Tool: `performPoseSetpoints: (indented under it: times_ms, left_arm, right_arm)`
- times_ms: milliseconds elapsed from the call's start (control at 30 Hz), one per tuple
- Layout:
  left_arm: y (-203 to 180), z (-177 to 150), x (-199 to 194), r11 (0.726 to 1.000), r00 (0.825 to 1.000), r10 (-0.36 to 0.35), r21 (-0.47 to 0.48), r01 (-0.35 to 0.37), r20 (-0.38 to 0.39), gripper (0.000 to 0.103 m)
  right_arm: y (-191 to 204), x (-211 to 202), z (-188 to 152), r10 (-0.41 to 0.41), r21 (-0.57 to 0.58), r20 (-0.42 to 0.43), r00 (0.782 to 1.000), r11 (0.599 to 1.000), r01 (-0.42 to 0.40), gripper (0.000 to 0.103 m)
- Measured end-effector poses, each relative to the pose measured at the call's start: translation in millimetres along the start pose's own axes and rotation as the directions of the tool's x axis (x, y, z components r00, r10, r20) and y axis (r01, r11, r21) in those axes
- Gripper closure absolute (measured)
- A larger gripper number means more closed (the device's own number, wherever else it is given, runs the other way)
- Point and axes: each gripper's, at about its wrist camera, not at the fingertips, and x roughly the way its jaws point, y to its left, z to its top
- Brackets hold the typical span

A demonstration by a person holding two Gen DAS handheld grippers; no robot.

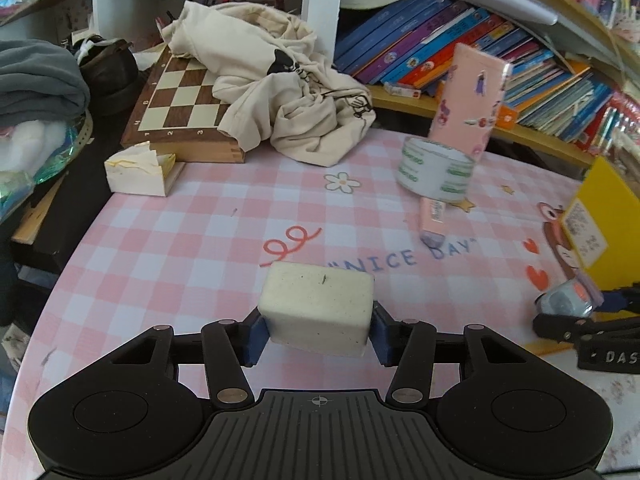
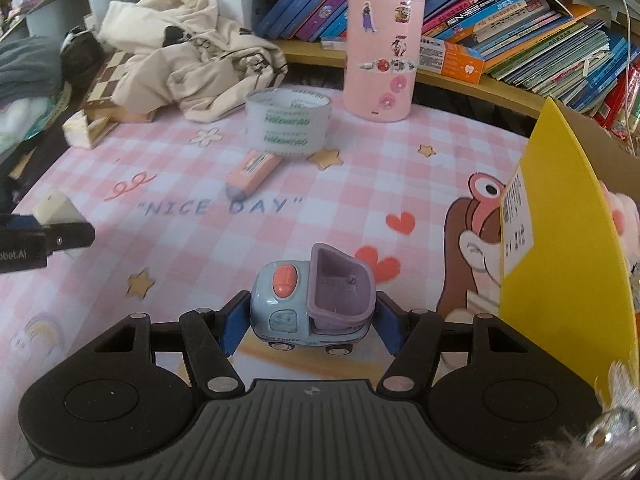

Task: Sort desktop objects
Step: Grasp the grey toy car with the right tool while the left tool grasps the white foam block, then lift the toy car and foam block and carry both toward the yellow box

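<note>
1. Left gripper: blue pads clamped on both sides of a cream foam block, block held clear above the surface. Same gripper seen at the left edge of the right wrist view w/ the block's end showing.
2. Right gripper: pads pressed on either side of a toy truck, blue-grey cab, orange button on top, purple open bin at the rear; "FUN TRUCK" on its side. Truck appears off the surface.
3. Surface: pink/white check cloth, "NICE DAY" print, stars, hearts, cartoon animal at the right.
4. Tape roll: clear w/ green lettering, standing on its flat side, mid-surface toward the back.
5. Pink eraser-type stick: lying just in front of the tape roll, one end touching or under it; cannot tell which.
6. Pink cylinder tin: upright, stickers on the side, behind and right of the tape, near the shelf edge.
7. Yellow box: open, at the right edge, label on its near wall.
8. Chessboard: back left, w/ a cream garment heaped partly on it.
9. Small cream carton: torn open, just in front of the chessboard.
10. Books: leaning rows on the shelf behind.
</note>
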Motion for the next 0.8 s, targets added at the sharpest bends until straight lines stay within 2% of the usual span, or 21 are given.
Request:
performPoseSetpoints:
  times_ms: [200,800]
  left_arm:
    - [-4.4,-10.9,-30.3,0.998,0.998,-0.055,0.008,0.055,0.017,0.054]
    - [-18.9,-44.9,-92.4,0.986,0.986,-0.161,0.048,0.159,0.043,0.054]
  right_arm:
    - [8.2,-22.7,-19.3,0.02,-0.028,-0.023,1.0,0.999,-0.021,0.041]
    - [21.8,-80.4,-66.2,0.014,0.074,-0.009,1.0,0.997,-0.014,0.041]
